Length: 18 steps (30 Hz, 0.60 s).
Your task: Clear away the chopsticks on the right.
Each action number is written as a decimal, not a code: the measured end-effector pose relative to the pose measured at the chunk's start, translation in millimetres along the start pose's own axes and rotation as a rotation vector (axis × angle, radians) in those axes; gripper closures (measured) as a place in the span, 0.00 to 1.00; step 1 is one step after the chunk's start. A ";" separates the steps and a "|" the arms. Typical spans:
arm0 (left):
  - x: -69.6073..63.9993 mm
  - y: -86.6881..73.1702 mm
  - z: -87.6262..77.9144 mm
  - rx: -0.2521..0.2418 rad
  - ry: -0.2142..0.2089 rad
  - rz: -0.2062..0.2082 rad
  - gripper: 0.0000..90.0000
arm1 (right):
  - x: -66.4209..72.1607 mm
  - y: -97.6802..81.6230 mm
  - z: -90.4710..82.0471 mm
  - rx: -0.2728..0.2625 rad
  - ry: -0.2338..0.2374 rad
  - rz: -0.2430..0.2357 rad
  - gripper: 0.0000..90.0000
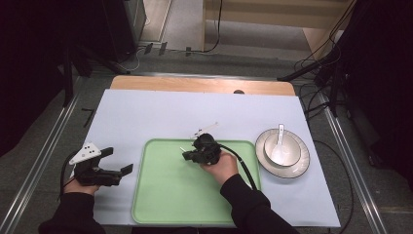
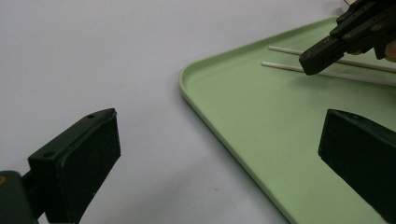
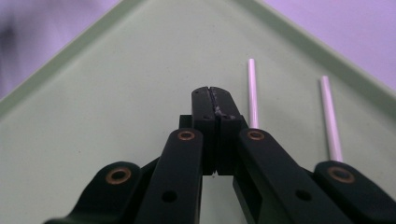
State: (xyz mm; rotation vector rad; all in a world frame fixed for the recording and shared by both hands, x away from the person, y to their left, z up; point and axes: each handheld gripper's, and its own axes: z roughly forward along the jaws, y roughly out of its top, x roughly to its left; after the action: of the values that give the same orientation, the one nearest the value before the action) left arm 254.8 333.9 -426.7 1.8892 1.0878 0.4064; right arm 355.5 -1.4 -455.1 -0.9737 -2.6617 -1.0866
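A green tray lies at the near middle of the white table. Two thin white sticks lie side by side on the tray's floor near a corner, also seen as the sticks in the left gripper view. My right gripper hovers low over the tray just beside them, jaws shut together with nothing between. It shows as the right gripper over the sticks. My left gripper stands open at the tray's left edge, empty.
A white bowl with a white spoon in it sits on a rimmed plate to the right of the tray. The white table mat stretches behind the tray. Dark stands and cables ring the table.
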 end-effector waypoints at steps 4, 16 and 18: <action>0.0 0.0 -0.1 0.000 -0.001 -0.001 0.00 | -4.3 4.1 5.9 0.019 -0.015 0.015 1.00; -0.5 0.5 -1.2 -0.007 0.005 0.001 0.00 | -24.0 6.4 4.0 0.022 -0.060 0.087 1.00; -0.3 0.3 -1.0 -0.008 0.006 0.000 0.00 | -28.4 4.5 1.5 0.017 -0.056 0.106 1.00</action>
State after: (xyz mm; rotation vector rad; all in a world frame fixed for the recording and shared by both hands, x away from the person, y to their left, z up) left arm 254.2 334.2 -425.8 1.8819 1.0884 0.4167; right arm 380.8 -12.8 -462.7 -1.1438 -2.6234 -1.0280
